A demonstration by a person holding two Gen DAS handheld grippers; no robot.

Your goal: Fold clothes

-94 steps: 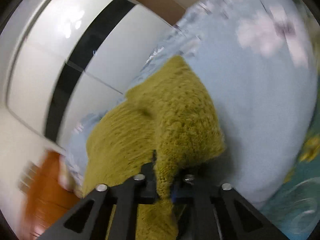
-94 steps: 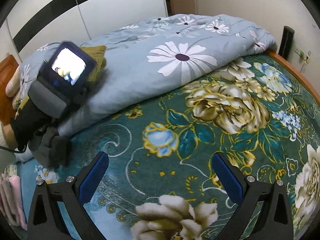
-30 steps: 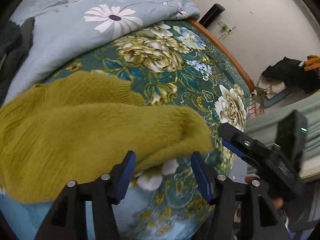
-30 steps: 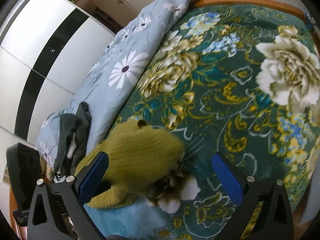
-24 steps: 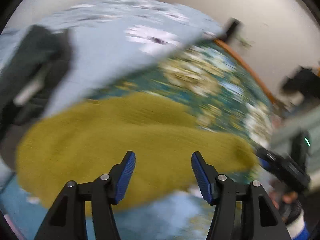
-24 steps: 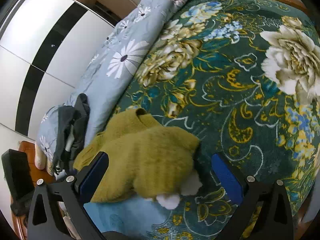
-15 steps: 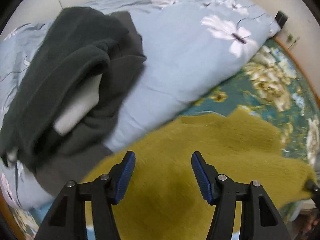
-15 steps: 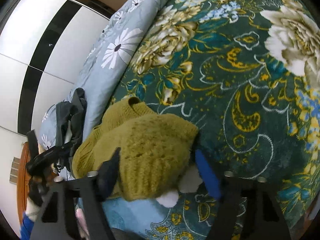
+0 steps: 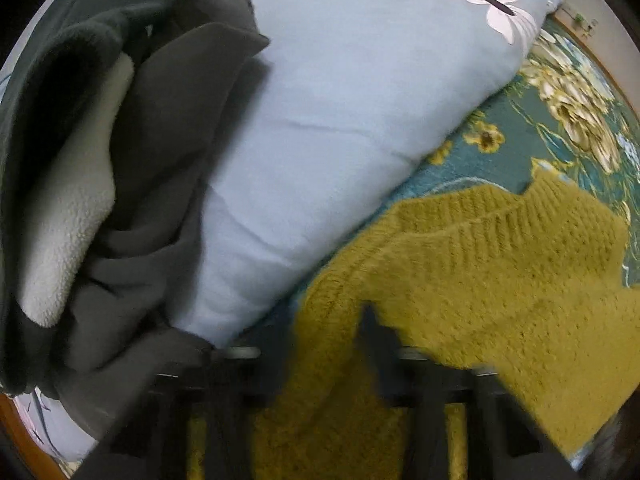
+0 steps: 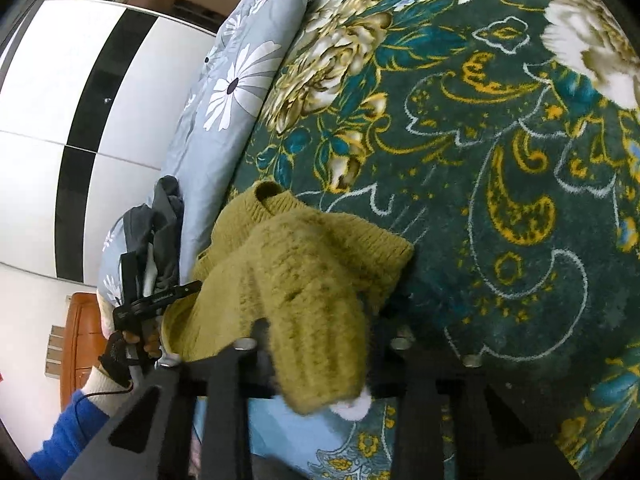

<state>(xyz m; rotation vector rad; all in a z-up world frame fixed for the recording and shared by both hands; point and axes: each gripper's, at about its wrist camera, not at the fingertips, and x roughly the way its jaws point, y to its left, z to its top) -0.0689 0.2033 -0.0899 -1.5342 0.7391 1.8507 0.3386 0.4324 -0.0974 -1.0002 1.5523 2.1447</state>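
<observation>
A mustard-yellow knitted sweater (image 9: pixel 480 272) lies bunched on the green flowered blanket (image 9: pixel 516 152). In the left wrist view, my left gripper (image 9: pixel 324 340) is blurred, with its jaws closed in on the sweater's near edge and knit between them. In the right wrist view, my right gripper (image 10: pixel 320 332) is shut on a thick fold of the sweater (image 10: pixel 304 256) that drapes over and hides its fingertips. The left gripper (image 10: pixel 156 300), held by a gloved hand (image 10: pixel 124 348), sits at the sweater's far-left edge.
A dark grey fleece garment (image 9: pixel 168 140) with a pale lining lies heaped on the rolled light blue flowered duvet (image 9: pixel 340 100), just left of the sweater. The blanket (image 10: pixel 500 160) spreads to the right. A white wardrobe with black stripes (image 10: pixel 80 120) stands behind the bed.
Both grippers stood open over the sweater a second ago. The left one swung toward the sweater's edge by the duvet, and both have closed on the knit.
</observation>
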